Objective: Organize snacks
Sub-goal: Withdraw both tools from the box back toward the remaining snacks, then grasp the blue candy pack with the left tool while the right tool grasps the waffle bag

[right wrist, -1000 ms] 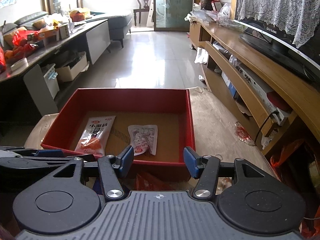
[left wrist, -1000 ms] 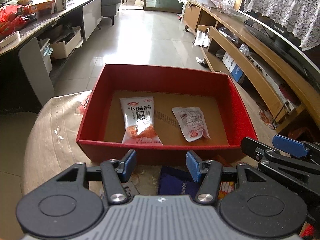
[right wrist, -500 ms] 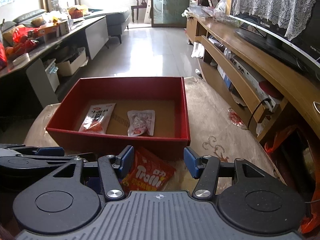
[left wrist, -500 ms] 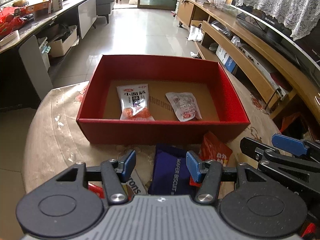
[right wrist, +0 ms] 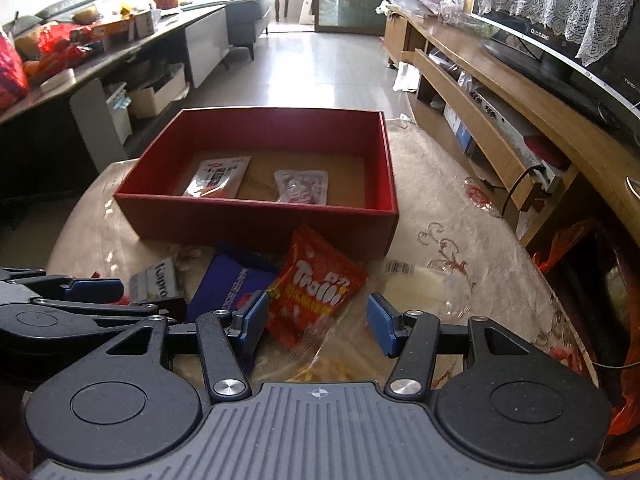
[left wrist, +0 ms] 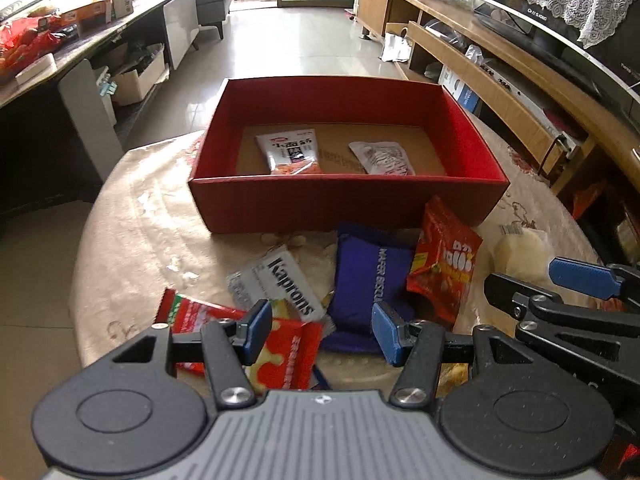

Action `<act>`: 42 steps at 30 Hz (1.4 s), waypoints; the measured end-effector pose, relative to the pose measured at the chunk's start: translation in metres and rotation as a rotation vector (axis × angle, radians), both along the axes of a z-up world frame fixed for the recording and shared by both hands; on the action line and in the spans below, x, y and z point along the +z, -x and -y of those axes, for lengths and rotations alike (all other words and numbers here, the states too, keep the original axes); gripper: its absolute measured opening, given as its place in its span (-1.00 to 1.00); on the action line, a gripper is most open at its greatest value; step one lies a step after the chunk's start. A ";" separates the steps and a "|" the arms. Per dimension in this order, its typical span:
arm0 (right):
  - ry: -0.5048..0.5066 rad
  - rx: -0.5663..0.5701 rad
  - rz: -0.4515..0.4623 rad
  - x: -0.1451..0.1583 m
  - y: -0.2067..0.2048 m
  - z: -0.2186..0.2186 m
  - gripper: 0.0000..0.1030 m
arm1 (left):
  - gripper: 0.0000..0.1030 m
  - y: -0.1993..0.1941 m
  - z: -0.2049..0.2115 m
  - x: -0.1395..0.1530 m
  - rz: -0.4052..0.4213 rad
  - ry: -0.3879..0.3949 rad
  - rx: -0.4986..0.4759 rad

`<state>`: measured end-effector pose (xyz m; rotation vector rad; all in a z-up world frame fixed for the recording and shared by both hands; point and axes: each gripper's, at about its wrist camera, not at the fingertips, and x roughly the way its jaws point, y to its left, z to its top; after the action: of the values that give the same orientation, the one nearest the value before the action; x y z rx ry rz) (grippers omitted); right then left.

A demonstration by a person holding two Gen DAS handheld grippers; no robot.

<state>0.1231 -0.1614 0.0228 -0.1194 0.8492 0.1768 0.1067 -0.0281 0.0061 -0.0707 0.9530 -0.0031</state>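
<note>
A red box [left wrist: 344, 200] [right wrist: 256, 224] stands on the round table and holds two white snack packets [left wrist: 292, 151] [left wrist: 382, 157]. In front of it lie loose snacks: a blue biscuit pack [left wrist: 370, 276] [right wrist: 234, 280], a red Trolli bag [left wrist: 444, 264] [right wrist: 316, 284], a white Kaprons pack [left wrist: 288, 280], a red-and-yellow bag [left wrist: 280, 344] and a clear pack with a pale snack [right wrist: 416, 284]. My left gripper [left wrist: 320, 332] is open and empty above the pile. My right gripper [right wrist: 316, 320] is open and empty over the Trolli bag.
The table has a beige patterned cloth [right wrist: 460, 220]. A wooden TV cabinet [right wrist: 500, 120] runs along the right, and a dark desk with clutter [left wrist: 60, 40] stands at the left. The right gripper's arm shows at the right of the left wrist view [left wrist: 568, 304].
Both grippers have drawn back from the red box and risen. The loose snacks in front of the box have come into view. Both stay open.
</note>
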 end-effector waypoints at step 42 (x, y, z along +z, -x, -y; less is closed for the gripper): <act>0.037 0.032 -0.060 -0.012 0.025 0.008 0.44 | 0.29 0.030 -0.026 -0.042 -0.171 -0.001 0.103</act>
<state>0.0983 -0.1692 0.0106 -0.1631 0.9106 0.1959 0.0763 -0.0026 -0.0354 -0.1210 1.1189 0.1000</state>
